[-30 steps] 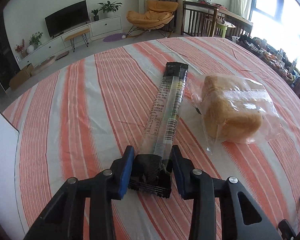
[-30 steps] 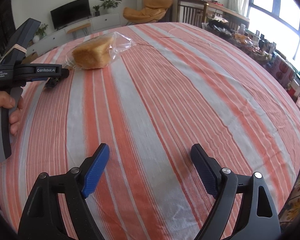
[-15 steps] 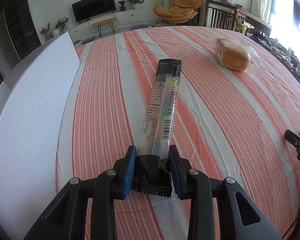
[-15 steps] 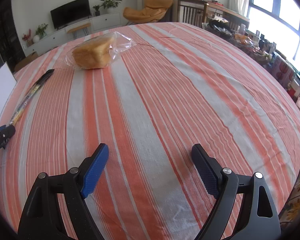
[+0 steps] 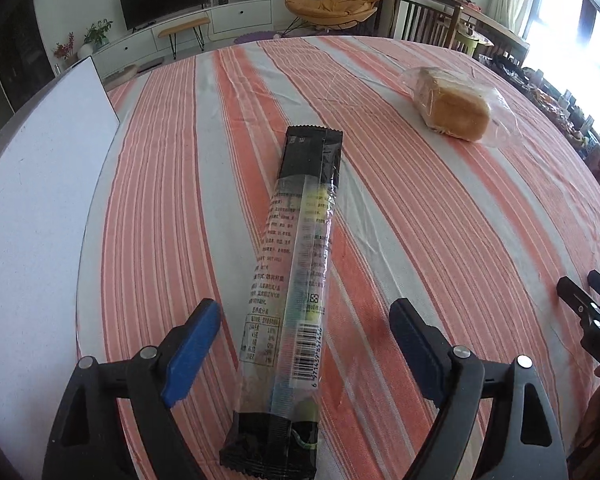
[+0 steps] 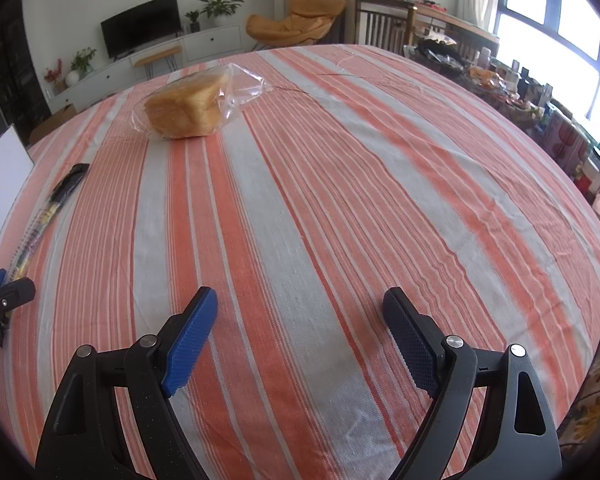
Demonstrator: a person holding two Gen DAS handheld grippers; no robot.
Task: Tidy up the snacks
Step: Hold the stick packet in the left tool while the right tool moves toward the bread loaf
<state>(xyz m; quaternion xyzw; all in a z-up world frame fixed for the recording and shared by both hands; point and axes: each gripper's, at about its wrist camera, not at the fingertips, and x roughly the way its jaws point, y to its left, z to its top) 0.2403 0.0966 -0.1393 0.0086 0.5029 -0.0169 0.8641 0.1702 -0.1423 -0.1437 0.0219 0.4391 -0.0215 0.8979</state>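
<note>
The left gripper (image 5: 304, 336) has just sprung its jaws wide, the long snack packet (image 5: 296, 280) lying free between them on the striped tablecloth (image 5: 440, 220) (bagged bread (image 5: 454, 108) well beyond), while the right gripper (image 6: 296, 332) hovers agape, empty.

Woven cloth tablecloth (image 5: 420, 208) – matt, faintly creased, glossy plastic snack wrapper (image 5: 296, 264) with clear middle, thin crinkled clear film round the bread (image 6: 188, 110) at 11 o'clock, matt white board (image 5: 32, 200), textured blue gripper pads (image 6: 190, 336) – rubbery.
</note>
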